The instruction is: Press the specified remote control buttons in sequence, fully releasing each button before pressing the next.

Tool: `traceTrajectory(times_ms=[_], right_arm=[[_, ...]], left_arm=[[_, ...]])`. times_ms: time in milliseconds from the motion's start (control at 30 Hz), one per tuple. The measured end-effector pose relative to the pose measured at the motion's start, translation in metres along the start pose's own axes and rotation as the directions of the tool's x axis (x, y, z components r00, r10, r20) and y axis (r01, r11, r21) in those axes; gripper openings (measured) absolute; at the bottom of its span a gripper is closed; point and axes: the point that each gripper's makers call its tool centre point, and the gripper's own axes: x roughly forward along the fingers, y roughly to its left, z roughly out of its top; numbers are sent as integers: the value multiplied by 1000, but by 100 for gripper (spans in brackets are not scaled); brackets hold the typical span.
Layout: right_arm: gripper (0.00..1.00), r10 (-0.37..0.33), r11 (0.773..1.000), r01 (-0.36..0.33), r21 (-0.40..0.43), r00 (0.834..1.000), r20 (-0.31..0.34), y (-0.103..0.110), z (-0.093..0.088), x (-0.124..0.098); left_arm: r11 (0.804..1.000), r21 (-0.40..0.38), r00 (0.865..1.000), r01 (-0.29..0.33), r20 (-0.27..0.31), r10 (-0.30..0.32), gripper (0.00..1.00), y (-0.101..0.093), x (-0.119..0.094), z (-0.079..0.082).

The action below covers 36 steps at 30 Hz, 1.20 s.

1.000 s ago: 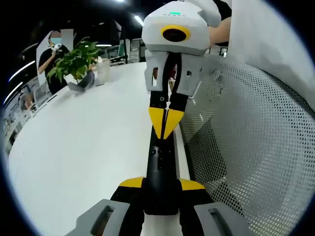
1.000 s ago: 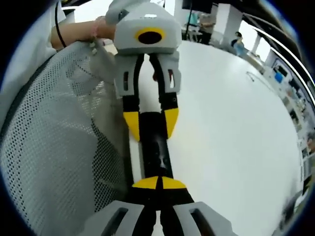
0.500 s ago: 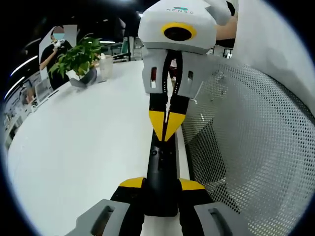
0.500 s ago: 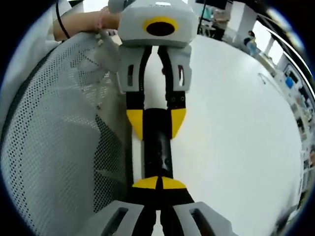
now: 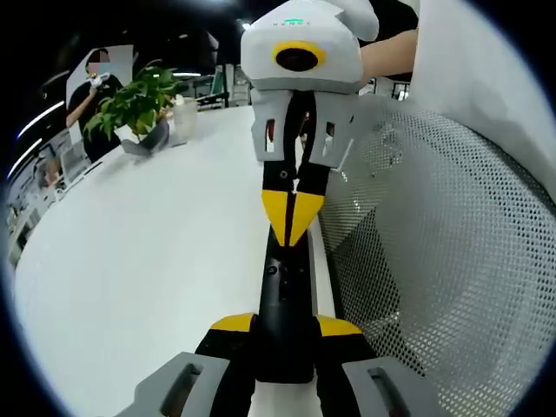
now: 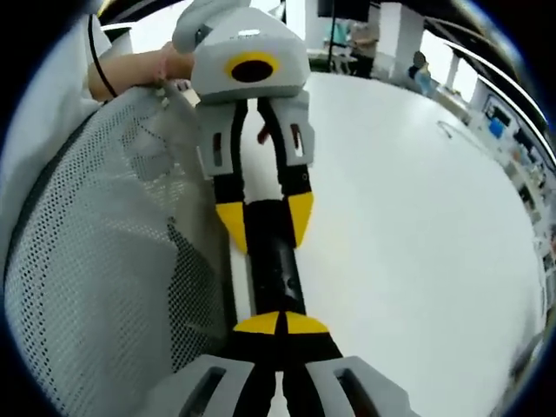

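A slim black remote point(image 5: 282, 291) lies lengthwise over the white table's edge, and my left gripper point(image 5: 285, 325) is shut on its near end, one yellow pad on each side. My right gripper point(image 5: 293, 217) comes in from above with its yellow tips shut together, pointing down at the far part of the remote's button face. I cannot tell whether they touch it. In the right gripper view the remote point(image 6: 276, 269) runs between my right gripper point(image 6: 280, 324), shut at the bottom, and the left gripper point(image 6: 265, 221) clamped around it further up.
The white table point(image 5: 156, 261) stretches to the left. At its far end are a potted plant point(image 5: 135, 109) and a glass point(image 5: 182, 122), with a person point(image 5: 94, 82) behind. A grey mesh chair back point(image 5: 434, 261) stands beside the remote. A hand point(image 6: 139, 65) holds the left gripper.
Half a second ago the two grippers were closer together. They have since drawn slightly apart along the remote. Both stay shut and the remote has not moved in the left gripper.
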Motion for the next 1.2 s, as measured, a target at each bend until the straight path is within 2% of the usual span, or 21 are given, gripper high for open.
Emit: traceTrajectory(times_ms=[167,267,433,600,667,733,833,1000,1100,1200], right_arm=[[0,-11,1000,11,-2,1000,-15,-1,-4,-3],[0,-20,1000,20,-10,999,-49,-1,-10,-6],[0,-28,999,27,-19,998,-55,-1,-9,-4],[0,-34,999,31,-40,995,-95,-2,-8,-3],[0,-46,998,41,-52,993,-107,-2,-8,-2],[0,-83,989,67,-131,989,-122,-3,-7,-1],[0,-99,988,82,-130,987,-130,-1,-8,0],[0,-120,989,109,-104,987,-105,-3,-9,-2],[0,-97,995,97,-8,995,-6,-4,-7,-3],[0,-69,996,63,67,994,86,-4,-6,-5]], left_arm=[[1000,-4,1000,1,1,-1,24,0,0,0],[1000,-8,1000,1,5,-1,24,0,0,0],[1000,-12,1000,2,9,-2,24,0,0,0],[1000,-7,1000,3,5,-3,24,0,0,0],[1000,-6,1000,2,6,-2,24,0,1,0],[1000,-6,1000,1,5,-1,24,1,1,0],[1000,-1,1000,0,4,0,24,0,1,0],[1000,-2,1000,2,3,-2,24,0,1,0],[1000,5,1000,-2,2,2,24,0,1,0],[1000,15,1000,-5,-4,5,24,0,1,0]])
